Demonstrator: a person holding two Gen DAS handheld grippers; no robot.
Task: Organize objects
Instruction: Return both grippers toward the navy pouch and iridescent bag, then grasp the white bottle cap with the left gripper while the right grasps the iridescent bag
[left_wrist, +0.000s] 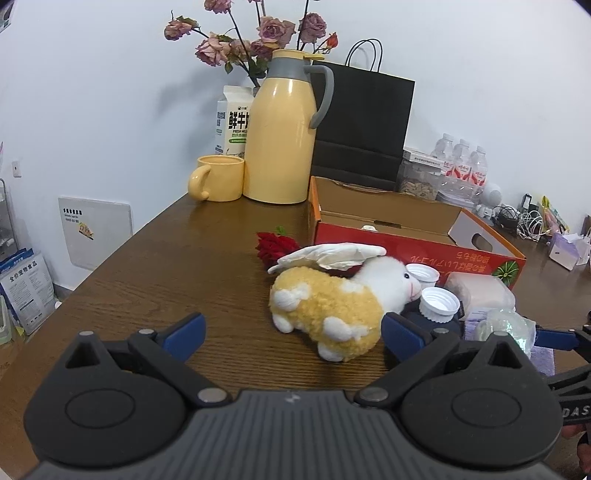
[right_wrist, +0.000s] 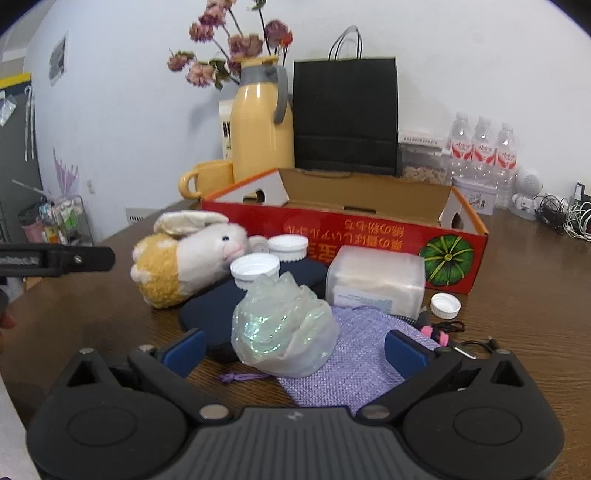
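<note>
A yellow and white plush rabbit (left_wrist: 332, 302) lies on the wooden table, just ahead of my open, empty left gripper (left_wrist: 291, 334); it also shows in the right wrist view (right_wrist: 184, 258). My right gripper (right_wrist: 293, 349) is open, its jaws on either side of a crumpled iridescent plastic wrap (right_wrist: 284, 325) that lies on a lilac pouch (right_wrist: 354, 354). A dark blue pad (right_wrist: 214, 310), white bottle caps (right_wrist: 255, 267), a clear box of pads (right_wrist: 376, 282) and a red rose (left_wrist: 275, 245) lie nearby. An open red cardboard box (right_wrist: 369, 236) stands behind them.
At the back stand a yellow thermos (left_wrist: 282, 129), yellow mug (left_wrist: 218, 177), milk carton (left_wrist: 231, 122), black paper bag (left_wrist: 364, 125) and water bottles (right_wrist: 480, 155). Cables (right_wrist: 565, 218) lie far right. The table's left edge (left_wrist: 110, 254) drops off.
</note>
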